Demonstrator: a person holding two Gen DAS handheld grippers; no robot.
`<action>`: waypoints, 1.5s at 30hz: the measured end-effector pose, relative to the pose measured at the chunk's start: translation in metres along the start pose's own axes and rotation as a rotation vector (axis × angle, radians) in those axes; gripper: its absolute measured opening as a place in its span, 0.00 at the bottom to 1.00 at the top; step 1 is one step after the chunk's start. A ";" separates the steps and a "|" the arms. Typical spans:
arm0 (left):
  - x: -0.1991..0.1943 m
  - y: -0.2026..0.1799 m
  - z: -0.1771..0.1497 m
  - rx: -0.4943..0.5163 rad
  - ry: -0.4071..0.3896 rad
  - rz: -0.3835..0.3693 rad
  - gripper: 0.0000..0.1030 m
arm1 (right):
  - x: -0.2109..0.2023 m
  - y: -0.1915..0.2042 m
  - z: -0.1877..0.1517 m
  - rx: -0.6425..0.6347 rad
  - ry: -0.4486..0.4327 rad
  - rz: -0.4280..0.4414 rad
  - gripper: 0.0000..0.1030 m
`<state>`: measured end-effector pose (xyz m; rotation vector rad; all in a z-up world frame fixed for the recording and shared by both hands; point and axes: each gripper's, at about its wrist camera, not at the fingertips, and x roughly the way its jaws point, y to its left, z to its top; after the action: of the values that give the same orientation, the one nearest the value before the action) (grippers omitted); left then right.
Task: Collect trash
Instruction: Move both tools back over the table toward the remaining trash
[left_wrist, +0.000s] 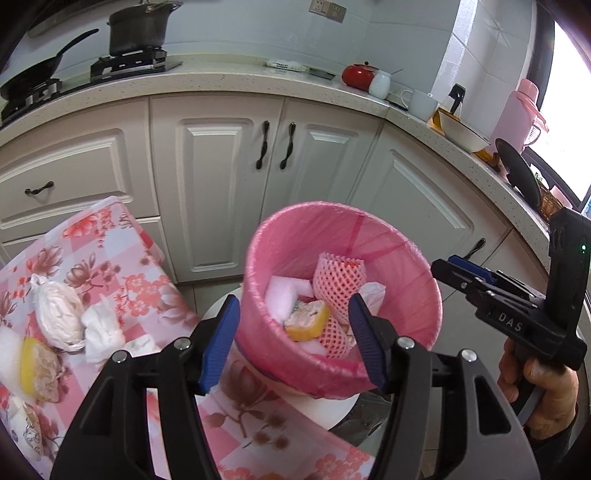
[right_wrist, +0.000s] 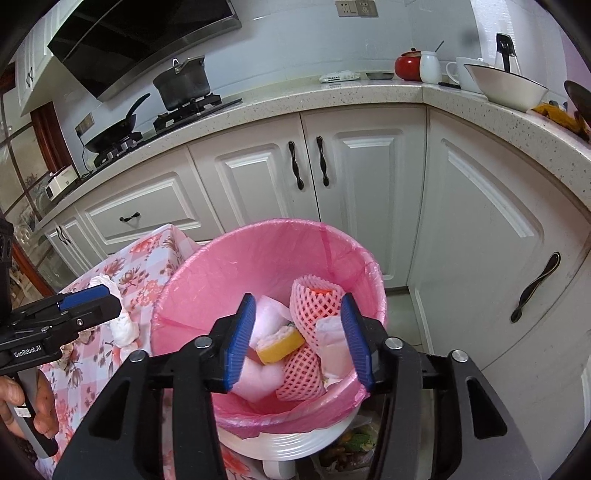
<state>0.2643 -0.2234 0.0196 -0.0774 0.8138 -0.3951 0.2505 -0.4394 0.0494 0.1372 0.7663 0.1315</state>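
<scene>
- The left gripper (left_wrist: 293, 341), black with ribbed blue pads, has its fingers (left_wrist: 218, 345) spread wide and holding nothing; in the left wrist view one pad lies outside the near rim of the bin and the other over its mouth.
- The right gripper (right_wrist: 298, 338), of the same make, is also wide open and empty, hanging over the bin's mouth; the left view shows it from the side (left_wrist: 465, 278) with a hand (left_wrist: 535, 376) on its handle.
- The round white plastic bin lined with a thin, glossy pink bag (right_wrist: 236, 266) holds the gathered trash: a yellow sponge-like block with a pale top (right_wrist: 280, 345), pink foam fruit netting with an open diamond mesh (right_wrist: 314, 306), and soft white crumpled paper (right_wrist: 334, 339).
- Only the left view shows the bench covered in a pink floral checked cloth (left_wrist: 107, 258) in full, with trash lying on it: a knotted, wrinkled white plastic bag (left_wrist: 59, 314), a crumpled white tissue (left_wrist: 101, 330), and a yellow-rimmed scrap with a brown middle (left_wrist: 38, 367).
- Only the right view shows dark refuse on the floor (right_wrist: 351, 448) beneath the bin.
- Farther off, cream panelled cabinet doors with curved black handles (right_wrist: 308, 164) stand below a speckled stone worktop (right_wrist: 332, 94).
- On the hob sit a dark lidded pot (right_wrist: 183, 83) and a black wok (right_wrist: 114, 131).
</scene>
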 end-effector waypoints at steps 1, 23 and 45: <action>-0.003 0.002 -0.001 0.003 -0.004 0.007 0.57 | -0.002 0.001 0.000 -0.002 -0.004 0.000 0.58; -0.147 0.138 -0.083 -0.171 -0.108 0.288 0.66 | -0.042 0.067 -0.019 -0.055 -0.077 0.080 0.75; -0.199 0.226 -0.165 -0.361 -0.095 0.398 0.68 | -0.019 0.163 -0.036 -0.172 0.001 0.195 0.79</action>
<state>0.0931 0.0736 -0.0056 -0.2628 0.7774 0.1334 0.2003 -0.2794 0.0647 0.0483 0.7381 0.3814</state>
